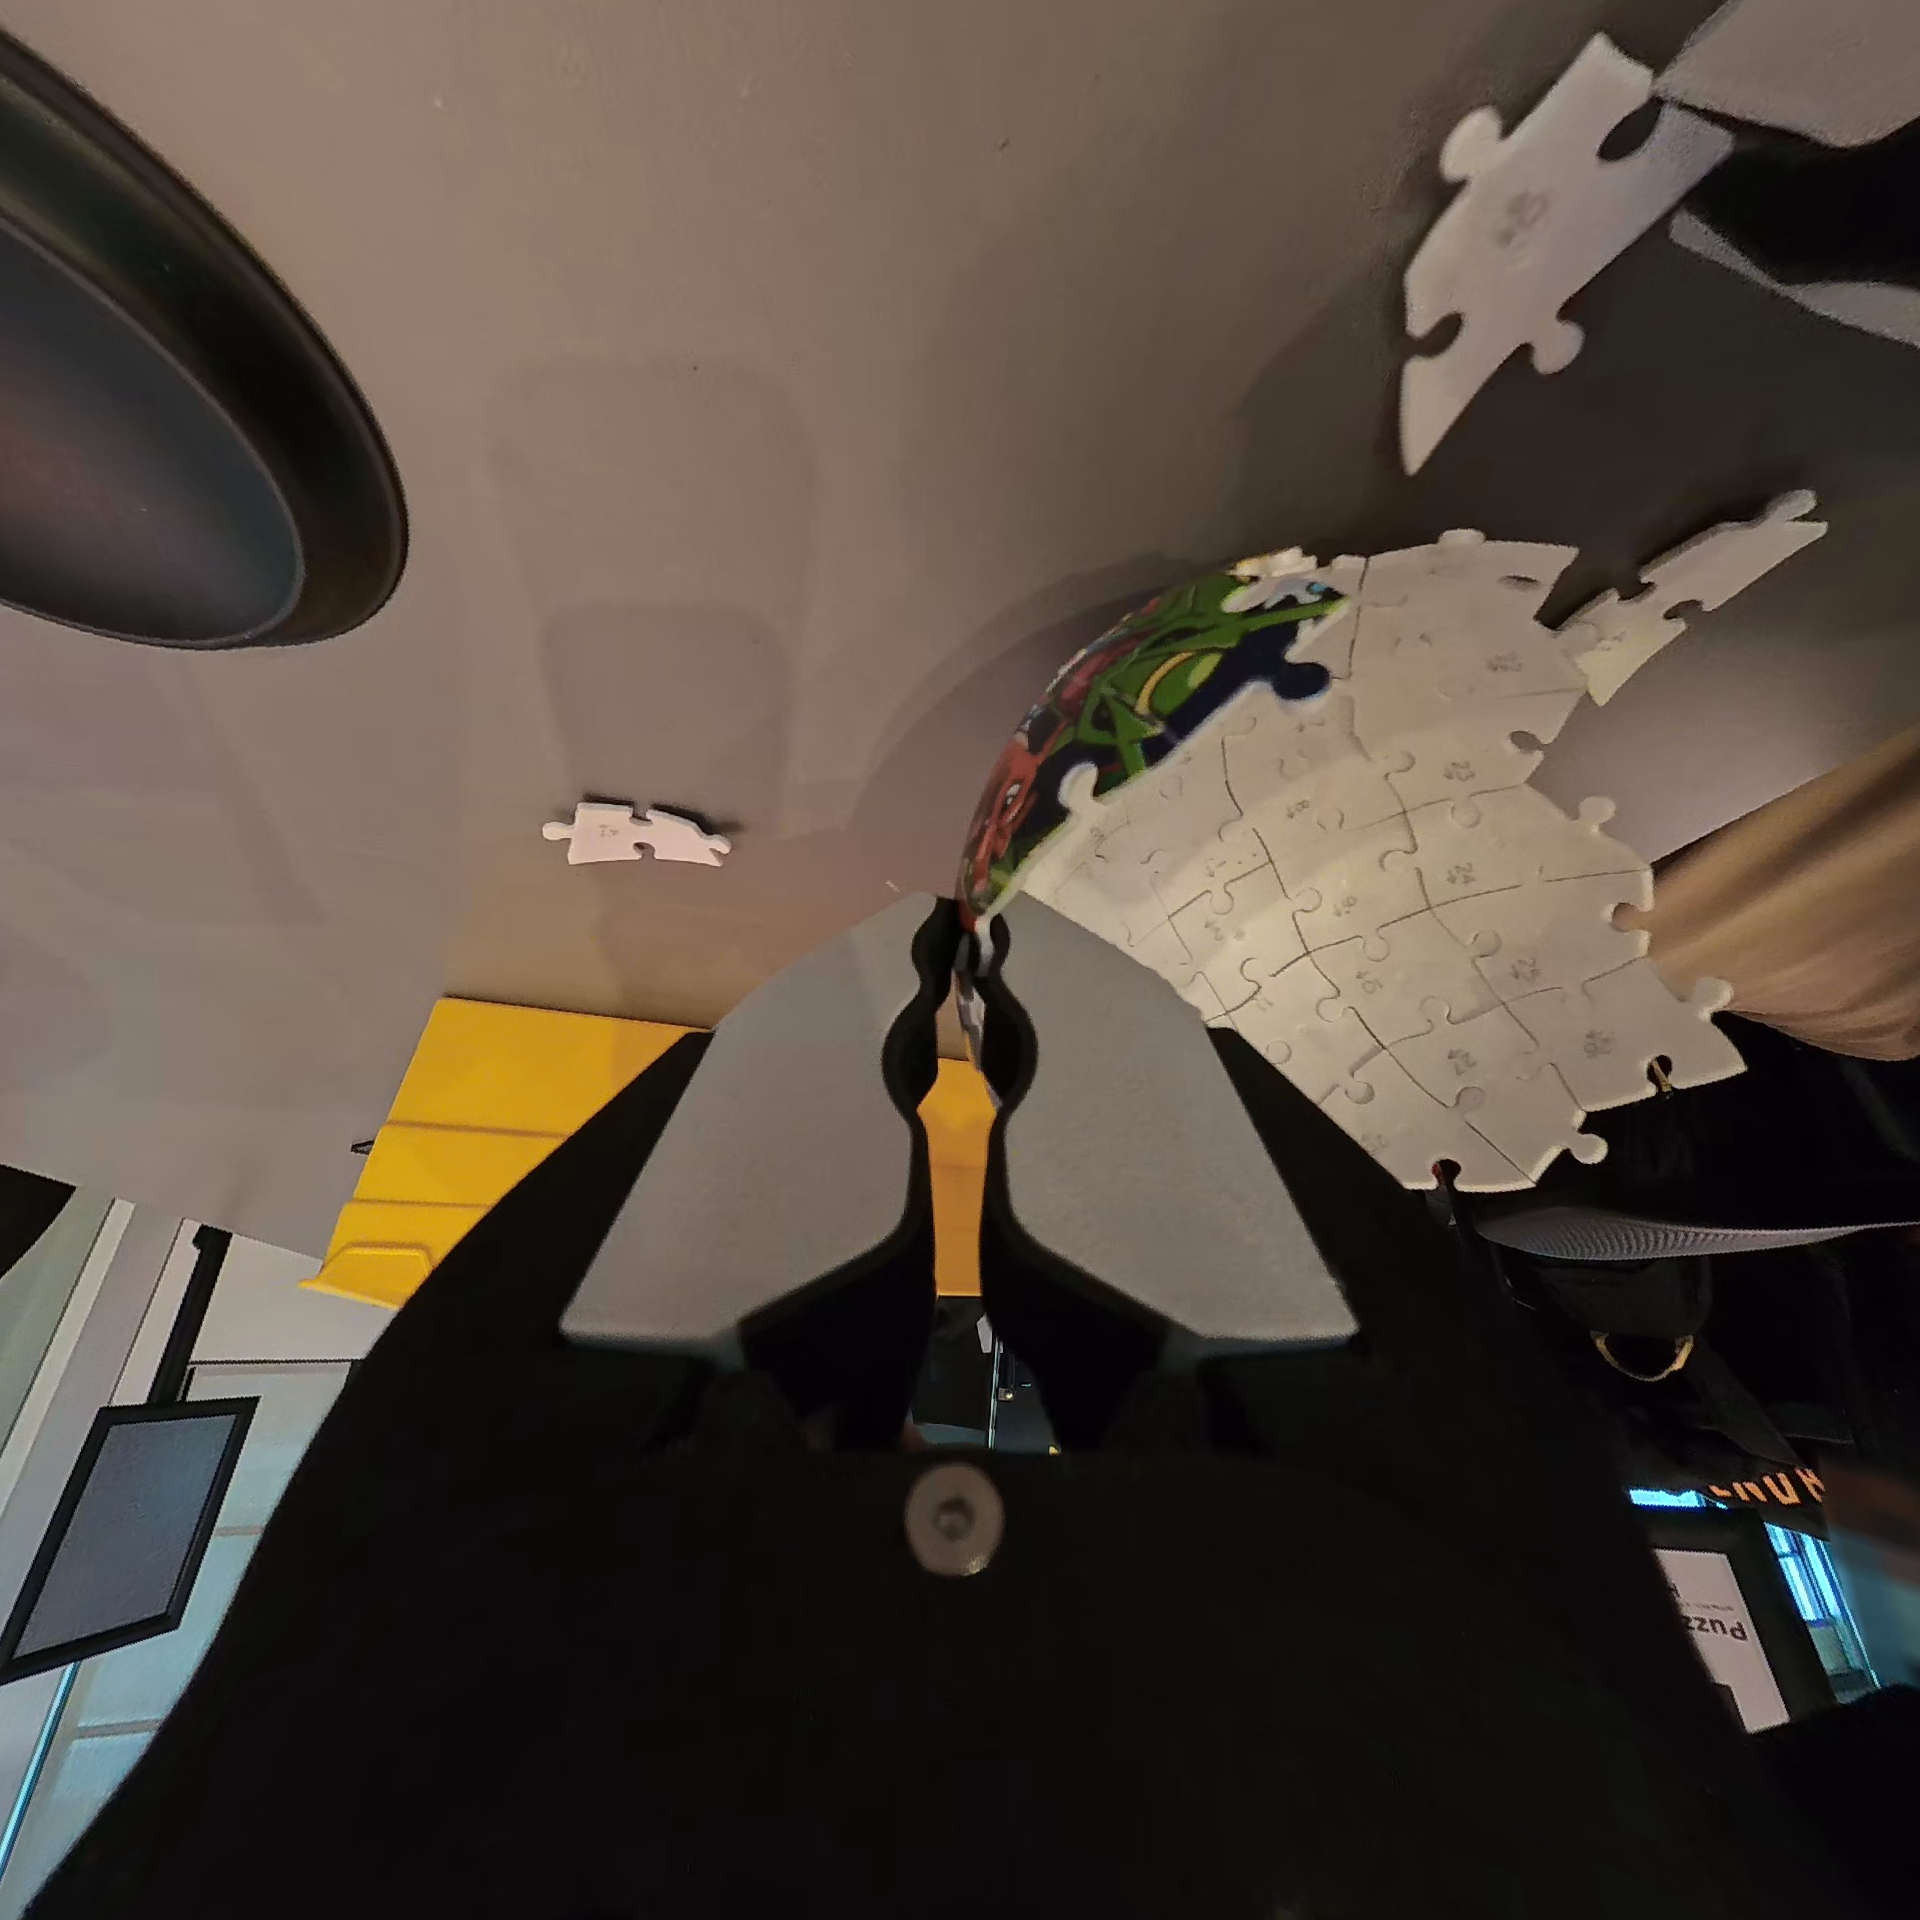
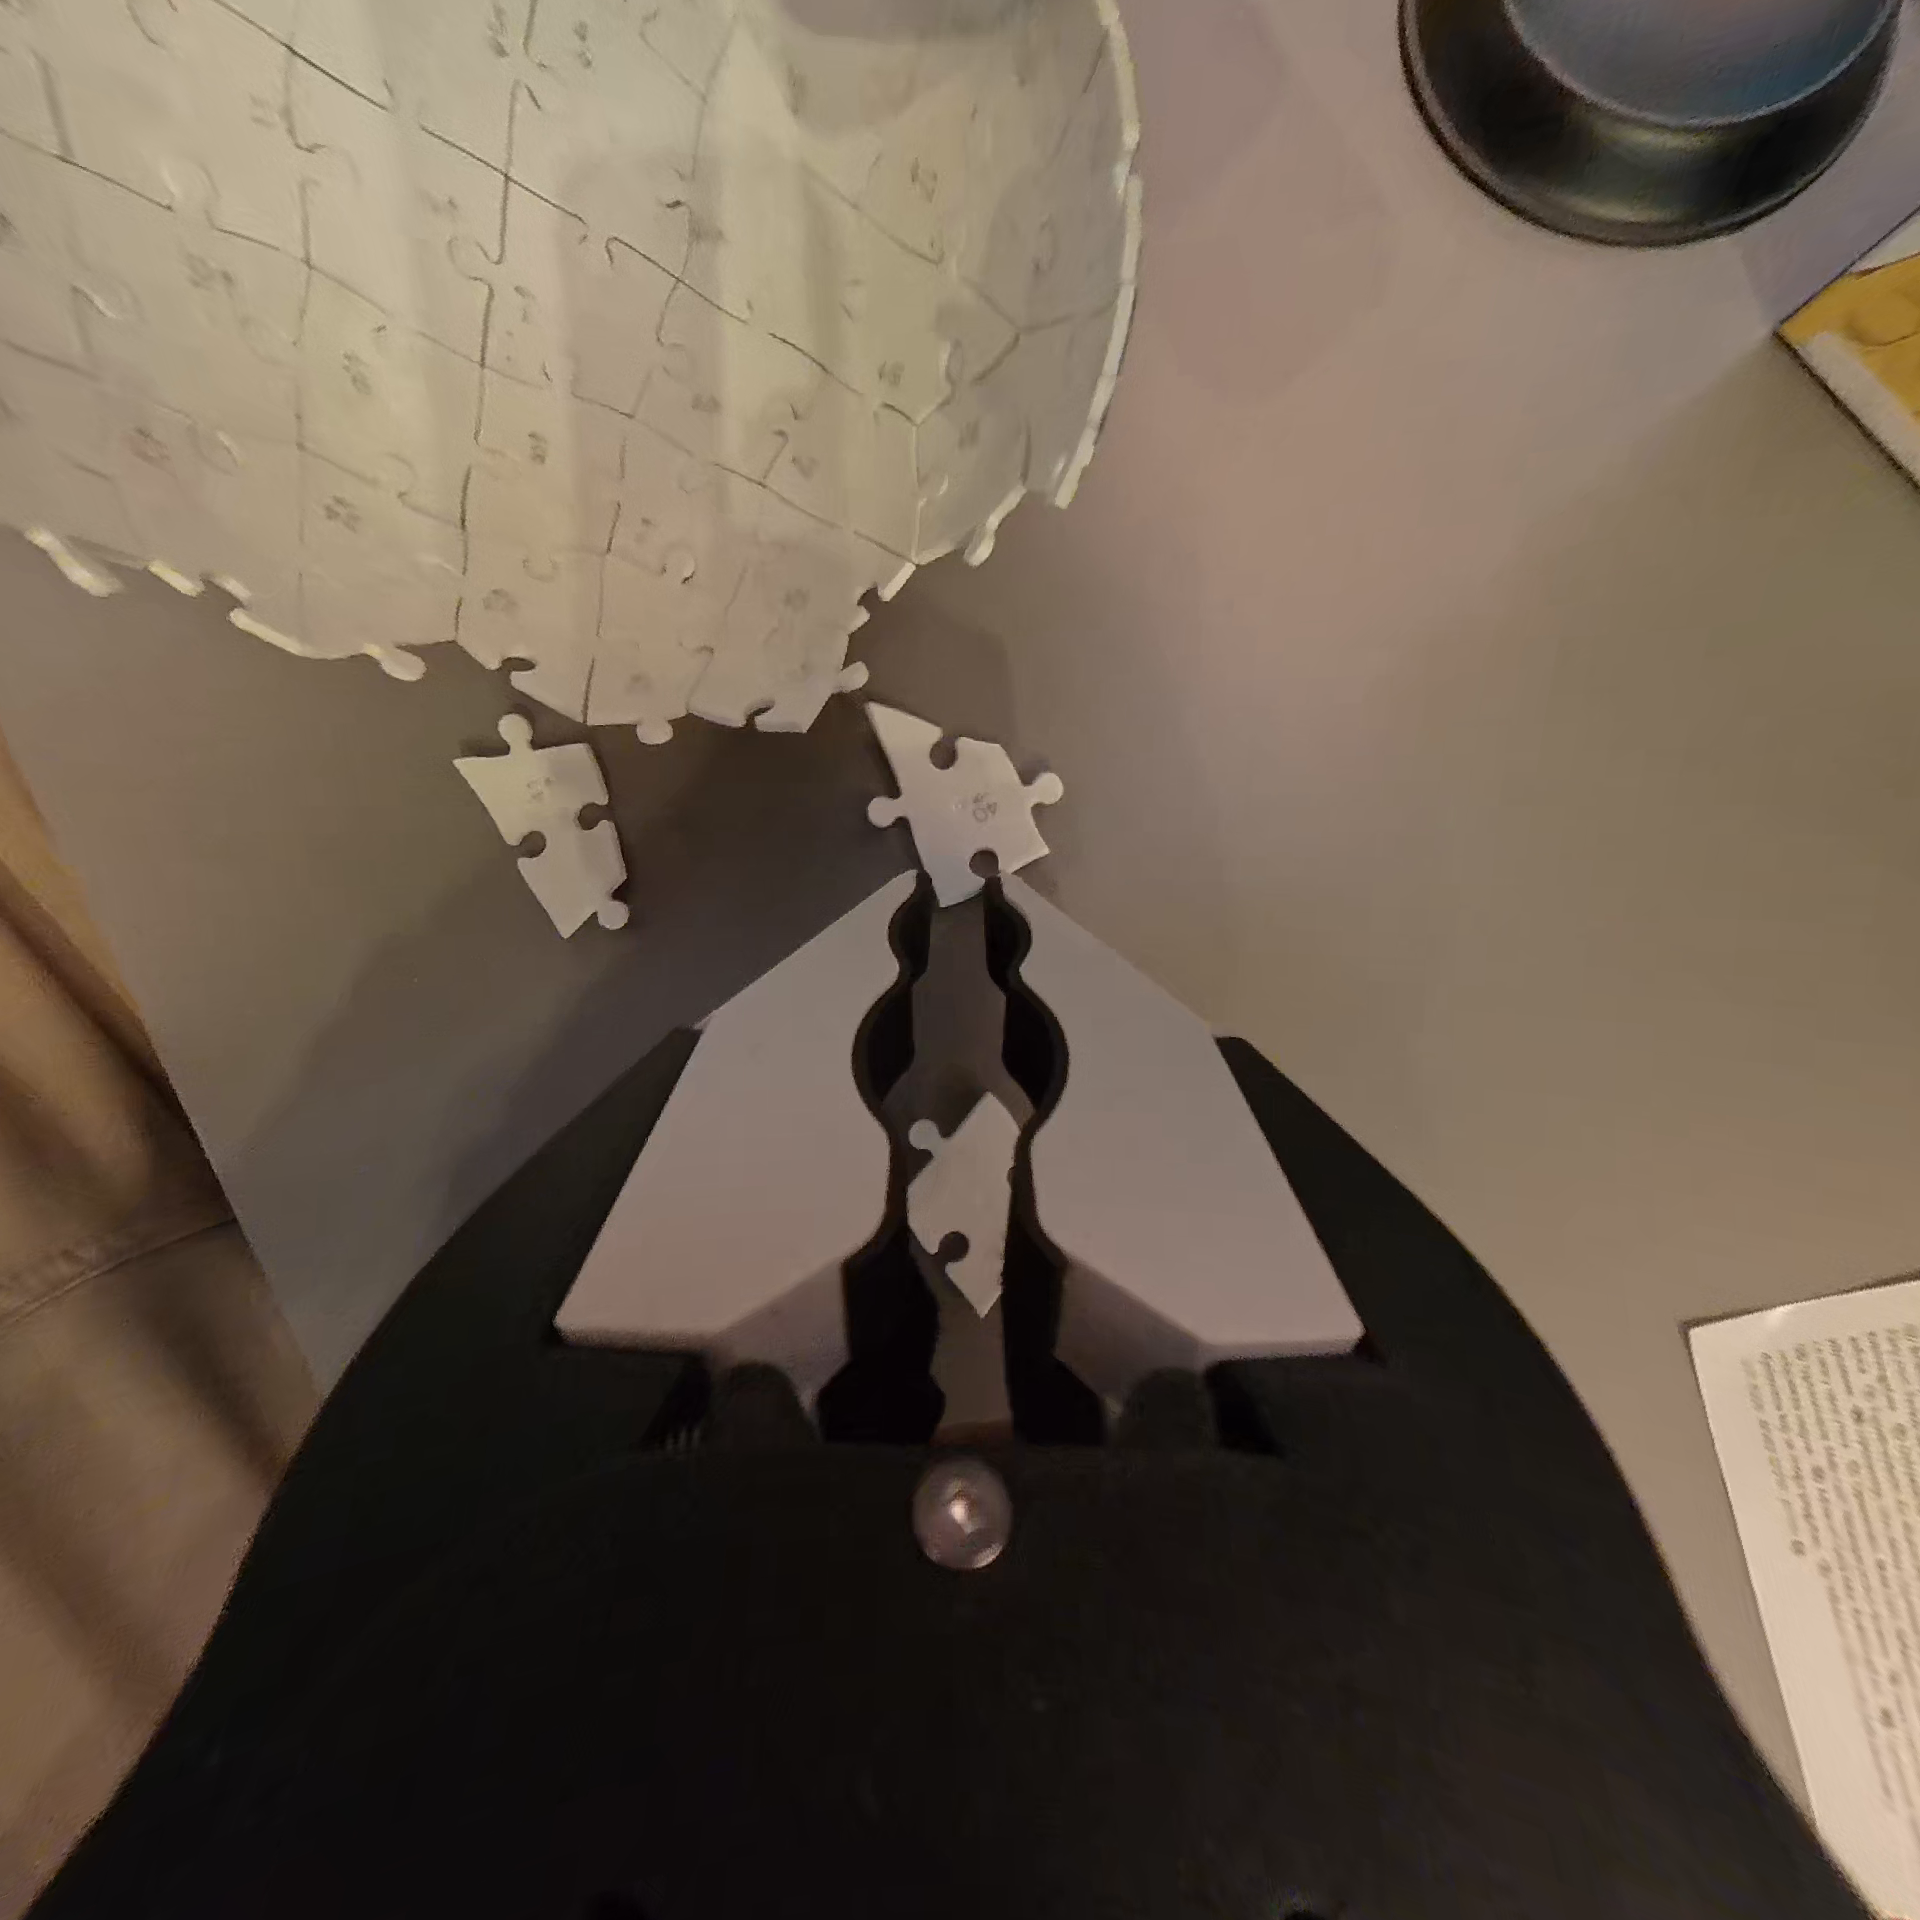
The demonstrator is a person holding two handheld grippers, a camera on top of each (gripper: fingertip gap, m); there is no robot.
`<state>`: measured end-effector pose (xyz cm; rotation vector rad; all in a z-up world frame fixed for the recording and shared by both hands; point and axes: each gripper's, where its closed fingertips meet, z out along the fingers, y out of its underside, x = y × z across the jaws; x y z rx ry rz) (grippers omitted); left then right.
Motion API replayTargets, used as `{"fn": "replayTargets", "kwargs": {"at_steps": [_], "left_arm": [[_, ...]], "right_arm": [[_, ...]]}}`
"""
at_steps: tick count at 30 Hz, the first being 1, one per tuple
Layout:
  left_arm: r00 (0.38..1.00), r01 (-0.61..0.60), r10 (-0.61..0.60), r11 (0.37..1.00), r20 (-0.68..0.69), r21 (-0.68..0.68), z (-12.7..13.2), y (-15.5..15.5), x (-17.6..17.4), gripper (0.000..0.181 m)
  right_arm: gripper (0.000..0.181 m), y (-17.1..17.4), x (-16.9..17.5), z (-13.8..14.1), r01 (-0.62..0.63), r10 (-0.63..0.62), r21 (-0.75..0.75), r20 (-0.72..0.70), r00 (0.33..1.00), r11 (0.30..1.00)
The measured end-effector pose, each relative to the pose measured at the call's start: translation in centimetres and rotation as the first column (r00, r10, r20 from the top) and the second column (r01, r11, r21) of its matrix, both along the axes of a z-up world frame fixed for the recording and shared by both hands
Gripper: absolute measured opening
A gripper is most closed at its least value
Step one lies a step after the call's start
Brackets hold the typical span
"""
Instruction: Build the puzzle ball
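Both jaws are nearly closed: our left gripper (image 1: 966, 925) pinches the puzzle ball (image 1: 1351, 862) rim, our right gripper (image 2: 954, 883) a loose piece (image 2: 961, 810).

Half-built puzzle ball (image 1: 1351, 883), white inside, colourful outside, loose white pieces (image 2: 551, 821) nearby
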<state>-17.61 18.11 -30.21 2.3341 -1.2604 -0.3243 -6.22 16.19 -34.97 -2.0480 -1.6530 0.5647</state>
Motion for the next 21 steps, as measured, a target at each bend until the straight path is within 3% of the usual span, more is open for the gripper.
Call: {"fn": "replayTargets", "kwargs": {"at_steps": [6, 11, 21], "left_arm": [[1.0, 0.0, 0.0, 1.0, 0.001, 0.001, 0.0, 0.0, 0.0, 0.002], [1.0, 0.002, -0.002, 1.0, 0.0, -0.001, 0.0, -0.1, 0.0, 0.002], [1.0, 0.003, -0.003, 1.0, -0.007, -0.003, 0.0, -0.2, 0.2, 0.002]], "right_arm": [[0.019, -0.3, 0.5, 0.7, -0.022, 0.018, -0.1, -0.04, 0.999, 0.995], [0.02, 1.6, 0.4, 2.3, -0.035, 0.03, -0.042, -0.117, 0.993, 0.999], [0.013, 1.8, -0.2, 0.3, -0.122, 0.123, 0.041, -0.024, 0.992, 0.992]]}}
